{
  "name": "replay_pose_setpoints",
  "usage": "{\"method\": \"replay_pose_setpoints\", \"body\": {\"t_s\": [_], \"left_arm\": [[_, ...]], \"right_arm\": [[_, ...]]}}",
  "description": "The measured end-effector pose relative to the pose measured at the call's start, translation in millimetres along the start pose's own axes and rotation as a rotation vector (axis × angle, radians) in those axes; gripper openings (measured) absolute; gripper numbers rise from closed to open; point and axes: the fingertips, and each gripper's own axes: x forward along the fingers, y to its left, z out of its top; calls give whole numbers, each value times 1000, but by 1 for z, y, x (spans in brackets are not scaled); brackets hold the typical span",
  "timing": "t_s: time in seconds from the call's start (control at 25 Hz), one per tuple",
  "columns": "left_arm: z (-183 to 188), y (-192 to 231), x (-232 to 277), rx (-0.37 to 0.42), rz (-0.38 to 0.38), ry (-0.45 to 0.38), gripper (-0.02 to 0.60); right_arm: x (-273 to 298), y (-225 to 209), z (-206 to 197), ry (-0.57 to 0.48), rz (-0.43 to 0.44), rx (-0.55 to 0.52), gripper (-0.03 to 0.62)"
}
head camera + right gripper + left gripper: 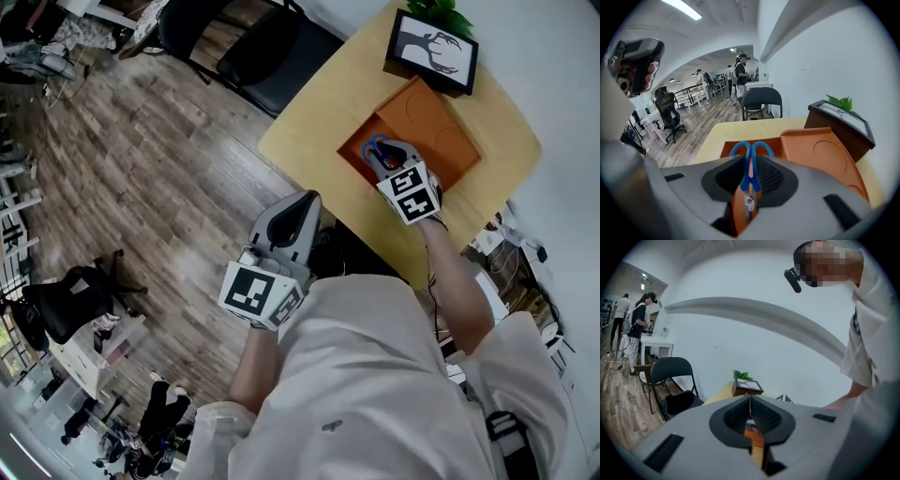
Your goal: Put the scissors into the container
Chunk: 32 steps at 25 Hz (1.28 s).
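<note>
Nearly there: my right gripper (750,164) grips the scissors (746,180) above the container (354,150) at the table's (319,112) near edge, seemingly not lowered yet; releasing remains. Left gripper (750,404) is clenched, empty.

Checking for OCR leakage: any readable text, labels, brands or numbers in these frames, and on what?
No readable text anywhere.
Square markers on left gripper and right gripper: black-and-white patterns, no letters or digits.
Framed picture: dark antler silhouette, no caption.
Scissors and orange container: no print visible.
</note>
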Motion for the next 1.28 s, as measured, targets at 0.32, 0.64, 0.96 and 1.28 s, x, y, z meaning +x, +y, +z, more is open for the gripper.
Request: {"method": "replay_pose_setpoints", "body": {"t_s": [0.32,0.64,0.96,1.28], "left_arm": [[-4,3,2,-18,11,-1,8],[-9,7,2,-29,25,8,8],[-12,8,4,-38,25,17,8],[-11,12,2,-44,40,17,8]], "right_arm": [[22,2,-7,30,12,8,80],[38,0,-17,60,19,28,81],[48,-2,-24,108,29,50,81],[52,2,-31,138,49,46,81]]}}
